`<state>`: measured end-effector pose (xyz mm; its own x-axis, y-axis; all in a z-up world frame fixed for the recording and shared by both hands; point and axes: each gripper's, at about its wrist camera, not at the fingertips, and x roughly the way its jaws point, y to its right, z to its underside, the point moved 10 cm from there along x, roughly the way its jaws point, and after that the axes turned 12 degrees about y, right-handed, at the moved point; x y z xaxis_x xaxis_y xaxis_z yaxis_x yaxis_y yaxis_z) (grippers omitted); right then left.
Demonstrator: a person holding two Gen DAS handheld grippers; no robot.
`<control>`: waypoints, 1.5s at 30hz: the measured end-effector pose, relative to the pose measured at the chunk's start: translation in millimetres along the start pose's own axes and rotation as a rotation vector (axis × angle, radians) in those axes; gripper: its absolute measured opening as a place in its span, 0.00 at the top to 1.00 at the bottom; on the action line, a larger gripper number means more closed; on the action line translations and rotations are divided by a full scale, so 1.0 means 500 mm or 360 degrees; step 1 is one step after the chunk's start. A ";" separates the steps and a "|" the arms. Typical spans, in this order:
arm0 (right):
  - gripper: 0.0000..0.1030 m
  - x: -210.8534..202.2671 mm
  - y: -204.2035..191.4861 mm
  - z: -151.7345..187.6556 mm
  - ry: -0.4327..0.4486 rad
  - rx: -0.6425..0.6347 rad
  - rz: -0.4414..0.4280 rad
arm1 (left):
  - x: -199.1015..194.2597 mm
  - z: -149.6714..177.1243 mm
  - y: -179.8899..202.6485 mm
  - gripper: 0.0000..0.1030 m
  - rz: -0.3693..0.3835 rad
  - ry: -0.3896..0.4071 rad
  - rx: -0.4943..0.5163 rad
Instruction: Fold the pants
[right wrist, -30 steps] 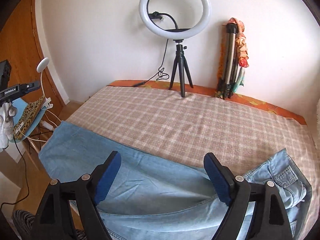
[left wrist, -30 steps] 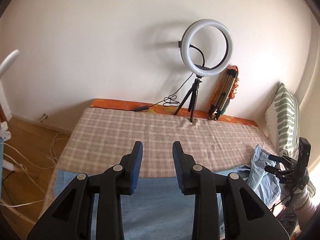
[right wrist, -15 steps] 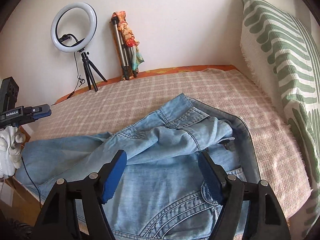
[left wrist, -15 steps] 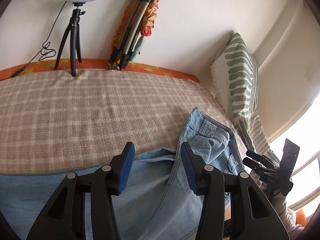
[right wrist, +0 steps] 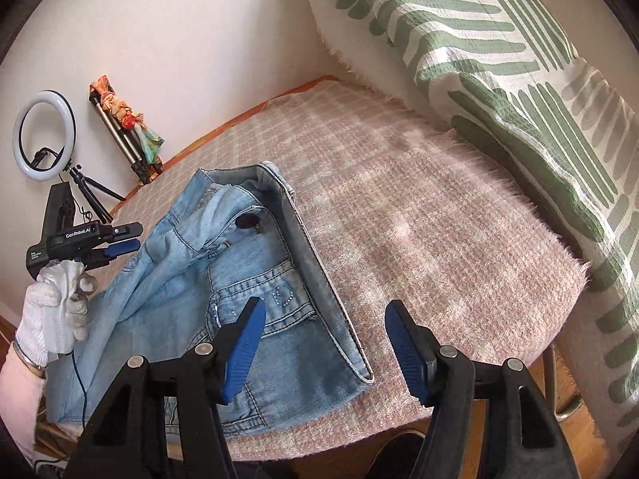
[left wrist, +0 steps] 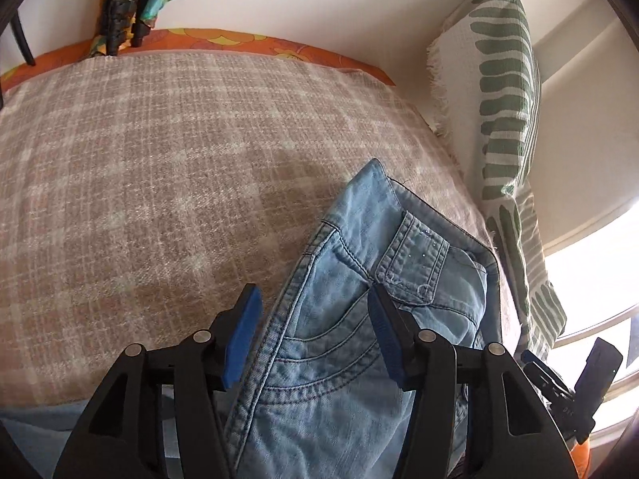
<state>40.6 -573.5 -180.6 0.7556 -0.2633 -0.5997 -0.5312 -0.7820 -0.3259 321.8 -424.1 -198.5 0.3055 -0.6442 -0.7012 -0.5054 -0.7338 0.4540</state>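
Left wrist view: left gripper (left wrist: 313, 331) opening, empty, over rumpled light-blue denim pants (left wrist: 359, 319)' waist. Right gripper (right wrist: 323, 343) closing, empty, above waistband corner, likely to straighten it.

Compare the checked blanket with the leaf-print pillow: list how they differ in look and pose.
The checked blanket is pinkish-beige plaid; the leaf-print pillow is white with green leaf stripes. The blanket lies flat across the bed, with the jeans on it; the pillow leans up at the bed's end and carries nothing. Both have frayed, fringed edges.

Bright daylight, blown-out window (left wrist: 591, 263) glare, fisheye edges, slight blur
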 end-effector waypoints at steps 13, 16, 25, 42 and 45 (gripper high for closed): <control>0.36 -0.010 -0.012 -0.017 0.0040 -0.0026 -0.0034 | 0.033 0.004 0.017 0.96 -0.0045 0.0034 0.0121; 0.36 -0.011 -0.002 -0.020 0.0050 -0.0006 -0.0019 | -0.007 -0.009 0.050 0.97 0.0010 0.0112 0.0154; 0.36 -0.020 0.017 -0.039 0.0057 0.0162 -0.0160 | -0.142 0.059 0.254 0.97 0.0320 0.0190 0.0466; 0.31 0.013 0.031 -0.008 -0.0082 0.0421 -0.0386 | -0.067 0.330 0.350 0.97 0.0446 -0.0194 0.0778; 0.31 0.032 0.006 0.015 -0.0154 0.0307 -0.0366 | -0.117 0.321 0.337 0.85 0.0453 -0.0184 0.0784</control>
<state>48.1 -575.9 -196.6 0.8293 -0.0297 -0.5579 -0.4205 -0.6907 -0.5883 89.1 -475.5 -169.0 0.0265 -0.7536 -0.6568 -0.8792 -0.3303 0.3434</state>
